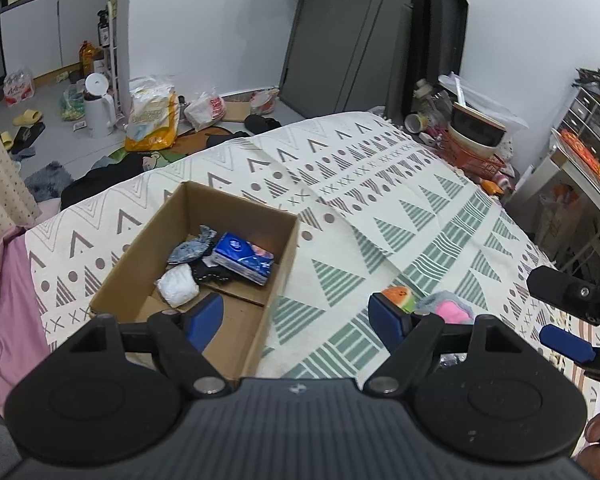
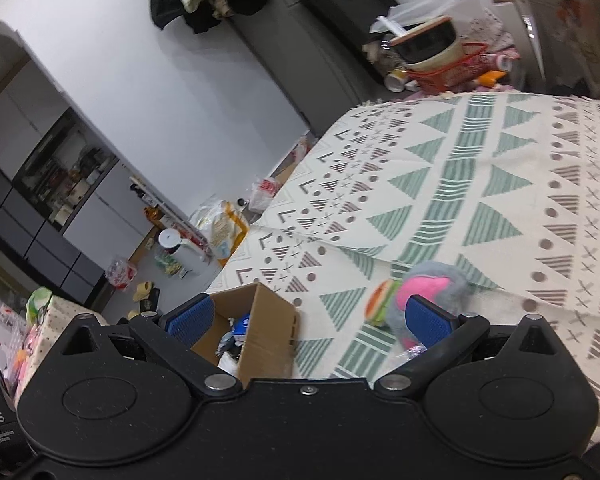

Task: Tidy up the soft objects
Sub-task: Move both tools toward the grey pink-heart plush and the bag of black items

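An open cardboard box [image 1: 284,240] [image 2: 272,320] lies on the patterned bed cover. Inside it are a blue tissue pack [image 1: 244,258], a white wad [image 1: 178,286], a grey-blue cloth [image 1: 190,248] and something black [image 1: 212,274]. To its right on the cover sit a grey and pink plush [image 1: 448,308] [image 2: 432,284] and a small orange and green plush [image 1: 400,296] [image 2: 380,302]. My left gripper [image 1: 296,316] is open, above the box's near right corner. My right gripper [image 2: 308,320] is open and holds nothing; its right pad [image 2: 428,320] is just in front of the grey plush.
The bed cover [image 1: 380,184] stretches back to a red basket with bowls [image 1: 476,140] at the far end. Shelves [image 1: 588,160] stand at the right. Bags, a white kettle [image 1: 98,108] and slippers litter the floor to the left. Pink bedding [image 1: 4,280] lies left of the box.
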Demonstrator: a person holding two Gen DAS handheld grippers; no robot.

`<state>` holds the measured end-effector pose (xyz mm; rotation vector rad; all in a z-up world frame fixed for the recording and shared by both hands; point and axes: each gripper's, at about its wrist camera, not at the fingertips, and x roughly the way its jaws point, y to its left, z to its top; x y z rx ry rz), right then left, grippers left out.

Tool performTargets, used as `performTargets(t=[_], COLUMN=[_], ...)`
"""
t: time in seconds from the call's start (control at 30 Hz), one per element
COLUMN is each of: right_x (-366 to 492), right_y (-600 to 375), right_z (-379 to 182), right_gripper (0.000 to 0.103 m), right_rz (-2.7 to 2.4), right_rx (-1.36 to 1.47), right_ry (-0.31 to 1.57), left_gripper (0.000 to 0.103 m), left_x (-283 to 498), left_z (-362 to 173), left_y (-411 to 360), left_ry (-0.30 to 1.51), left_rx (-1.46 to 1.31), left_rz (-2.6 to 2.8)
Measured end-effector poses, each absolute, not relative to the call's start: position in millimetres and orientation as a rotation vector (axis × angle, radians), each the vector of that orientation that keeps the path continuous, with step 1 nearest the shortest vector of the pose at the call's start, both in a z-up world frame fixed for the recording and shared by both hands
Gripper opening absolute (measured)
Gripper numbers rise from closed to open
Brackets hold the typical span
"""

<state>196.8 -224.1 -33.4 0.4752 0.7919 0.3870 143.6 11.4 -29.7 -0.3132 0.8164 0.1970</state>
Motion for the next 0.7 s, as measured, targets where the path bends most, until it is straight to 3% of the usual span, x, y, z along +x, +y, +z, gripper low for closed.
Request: performTargets(t=[0.7], right_x=[177.2], right_y=[-296.0], right_z=[-66.6], right_gripper=[0.103], right_rz=[0.244], right_rx=[0.634], right_ry=[0.874], left_gripper=[0.078], left_x=[148.2], left_z=[-31.2], left_y=[-60.9], left_ry=[0.849], left_rx=[-0.212], left_rz=[0.123])
